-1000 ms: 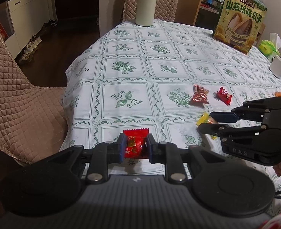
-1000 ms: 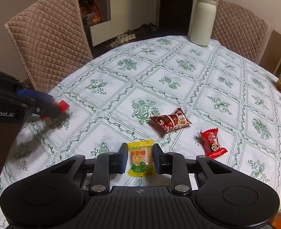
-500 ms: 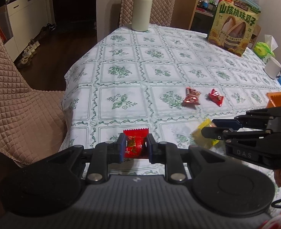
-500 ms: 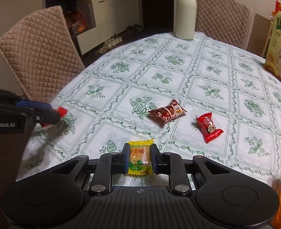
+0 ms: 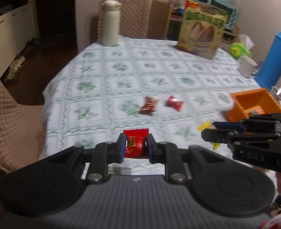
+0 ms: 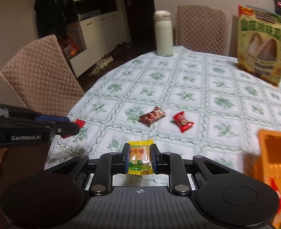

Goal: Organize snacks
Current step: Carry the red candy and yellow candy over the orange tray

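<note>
My left gripper (image 5: 135,147) is shut on a red candy (image 5: 135,140) and holds it above the near table edge. My right gripper (image 6: 139,157) is shut on a yellow candy (image 6: 139,157), also lifted off the table. In the left wrist view the right gripper (image 5: 210,131) sits at the right, beside an orange box (image 5: 252,103). The orange box also shows at the right edge of the right wrist view (image 6: 273,152). A brown candy (image 5: 149,106) and a red candy (image 5: 174,103) lie on the tablecloth mid-table. They also show in the right wrist view, the brown candy (image 6: 152,115) left of the red one (image 6: 183,122).
A white bottle (image 5: 111,22) and a large snack bag (image 5: 201,28) stand at the far side. A blue jug (image 5: 273,57), a white cup (image 5: 248,66) and a green tissue pack (image 5: 238,49) stand at the right. Quilted chairs (image 5: 10,114) flank the table.
Both grippers have risen and swung to the right with their candies held. The orange box has come into view at the right in both views.
</note>
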### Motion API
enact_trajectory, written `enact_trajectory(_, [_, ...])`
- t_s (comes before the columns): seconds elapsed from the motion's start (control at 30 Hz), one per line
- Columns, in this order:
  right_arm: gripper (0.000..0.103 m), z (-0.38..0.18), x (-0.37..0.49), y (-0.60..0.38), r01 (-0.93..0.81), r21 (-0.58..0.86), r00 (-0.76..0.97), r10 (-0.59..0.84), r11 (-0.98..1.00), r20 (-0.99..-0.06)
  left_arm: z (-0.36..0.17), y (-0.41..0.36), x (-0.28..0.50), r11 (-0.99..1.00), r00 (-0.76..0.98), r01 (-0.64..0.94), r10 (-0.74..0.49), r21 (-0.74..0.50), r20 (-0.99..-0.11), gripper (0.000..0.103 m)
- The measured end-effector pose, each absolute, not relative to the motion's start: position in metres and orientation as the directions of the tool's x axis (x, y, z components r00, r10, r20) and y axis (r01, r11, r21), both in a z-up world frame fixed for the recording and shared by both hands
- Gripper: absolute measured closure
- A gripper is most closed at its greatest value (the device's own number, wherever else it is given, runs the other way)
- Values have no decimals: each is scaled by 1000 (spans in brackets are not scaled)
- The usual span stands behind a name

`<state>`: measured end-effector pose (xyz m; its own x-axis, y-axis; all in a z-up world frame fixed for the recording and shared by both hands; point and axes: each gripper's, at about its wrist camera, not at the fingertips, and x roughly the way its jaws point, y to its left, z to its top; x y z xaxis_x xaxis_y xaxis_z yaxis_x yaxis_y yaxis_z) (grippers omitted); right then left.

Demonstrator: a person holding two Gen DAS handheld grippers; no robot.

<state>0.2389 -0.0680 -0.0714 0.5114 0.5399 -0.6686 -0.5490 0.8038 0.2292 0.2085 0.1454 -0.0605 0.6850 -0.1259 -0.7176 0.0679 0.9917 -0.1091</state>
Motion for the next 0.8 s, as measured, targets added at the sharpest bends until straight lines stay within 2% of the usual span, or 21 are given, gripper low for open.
enact_trajectory(0.37, [81,-43,204,-159,-447,281,582,514,850,-630,-35,60,193,969,690,216,-240,-122,-683,83])
enact_trajectory(0.8, [81,-36,182,-293,-267,275,673,383,924,-633,-29,-55,194,924,657,361,-346,-122,-670,83])
